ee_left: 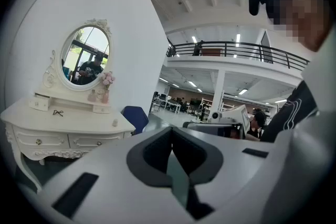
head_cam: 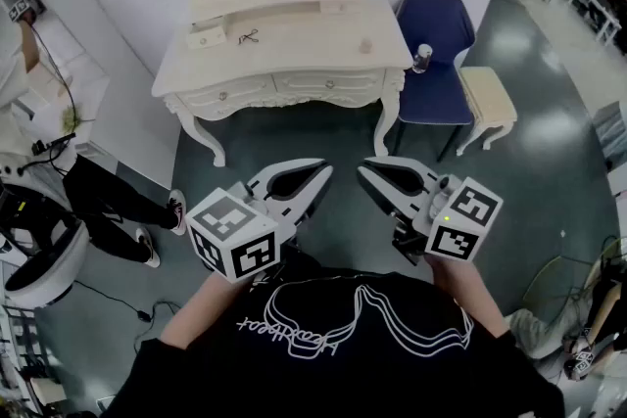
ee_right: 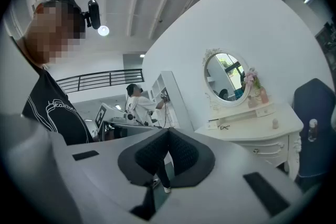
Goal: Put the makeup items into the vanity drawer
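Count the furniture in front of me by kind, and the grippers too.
Cream-white carved vanity table with oval mirror: 1
Dark blue upholstered chair: 1
Beige cushioned stool: 1
Grey two-jaw grippers, the left gripper and the right gripper: 2
Total: 5

We can read only 1 text. On the black T-shirt stands a white cursive word. In the head view it is upside down and seems to say "Heartbeat", though we are not sure of every letter. The right gripper view shows its first letters, about "Hea". The square markers on the cube of the left gripper and on the cube of the right gripper carry only black-and-white block patterns.
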